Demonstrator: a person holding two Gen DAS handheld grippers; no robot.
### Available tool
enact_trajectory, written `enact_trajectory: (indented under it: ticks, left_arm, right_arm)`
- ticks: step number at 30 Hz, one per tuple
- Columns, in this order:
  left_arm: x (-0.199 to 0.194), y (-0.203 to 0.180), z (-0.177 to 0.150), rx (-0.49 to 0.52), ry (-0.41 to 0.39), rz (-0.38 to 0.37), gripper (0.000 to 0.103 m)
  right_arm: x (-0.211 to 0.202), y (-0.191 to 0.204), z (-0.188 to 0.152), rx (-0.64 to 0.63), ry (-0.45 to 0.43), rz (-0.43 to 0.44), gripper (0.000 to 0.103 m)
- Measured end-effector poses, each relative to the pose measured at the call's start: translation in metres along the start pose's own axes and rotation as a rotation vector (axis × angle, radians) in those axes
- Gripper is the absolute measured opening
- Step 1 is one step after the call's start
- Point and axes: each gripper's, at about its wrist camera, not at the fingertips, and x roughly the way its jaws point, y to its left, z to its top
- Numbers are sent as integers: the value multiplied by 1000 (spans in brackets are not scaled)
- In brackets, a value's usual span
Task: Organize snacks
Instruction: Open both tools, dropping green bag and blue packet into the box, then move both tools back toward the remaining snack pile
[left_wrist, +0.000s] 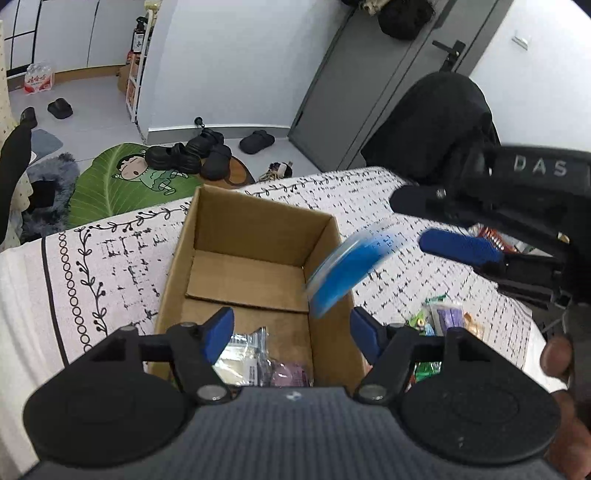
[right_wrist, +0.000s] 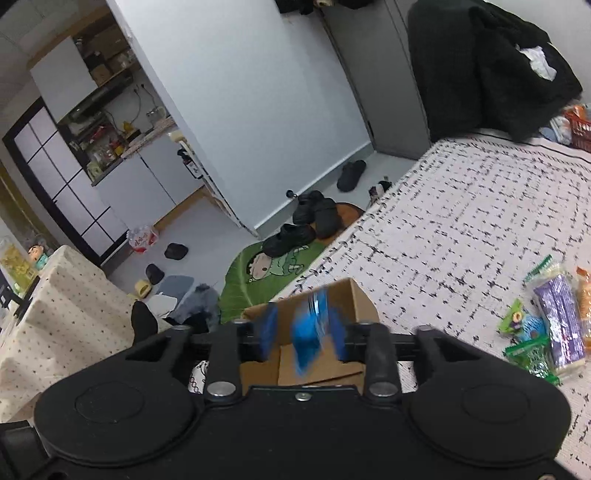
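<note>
Blue snack packet (left_wrist: 347, 269) blurred above cardboard box (left_wrist: 255, 236), both grippers' fingers wide.

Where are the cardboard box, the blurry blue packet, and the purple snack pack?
cardboard box (left_wrist: 258, 229), left wrist view, inner far wall.
blue packet (left_wrist: 343, 273), left wrist view, blue middle.
purple snack pack (right_wrist: 559, 314), right wrist view, purple wrapper face.

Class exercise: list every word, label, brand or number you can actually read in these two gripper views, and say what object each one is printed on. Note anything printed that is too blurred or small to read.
"DAS": raised grey letters on the black body of the right gripper, seen from the left wrist view.
Red characters on the water bottle pack: too small to read.
Print on the blue snack packet: motion-blurred, unreadable.
Labels on the snack pile and on the packets in the cardboard box: unreadable.
</note>
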Motion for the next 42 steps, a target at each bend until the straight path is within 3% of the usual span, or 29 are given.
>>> enact_trajectory:
  ticks: [3, 7, 11, 19, 26, 34, 42]
  left_arm:
    - [1, -6, -4, 17, 5, -7, 73]
    - [4, -15, -8, 42, 20, -11, 81]
    - [4, -20, -10, 51, 31, -36, 83]
    - [2, -38, -19, 120, 38, -64, 85]
    - [-2, -60, -28, 171, 46, -91, 86]
    - [-11, -92, -44, 239, 37, -130, 87]
    - [-4, -107, -68, 304, 37, -117, 86]
  right_arm:
    - [-6, -9, -6, 15, 2, 6, 53]
    - [-14, -24, -14, 20, 11, -35, 63]
    - [-26, -46, -26, 56, 21, -93, 70]
    - [-59, -96, -43, 138, 4, -201, 78]
    - [-87, -142, -58, 170, 15, -272, 79]
    - [-112, -175, -70, 206, -15, -282, 79]
    - [-116, -181, -81, 196, -46, -203, 79]
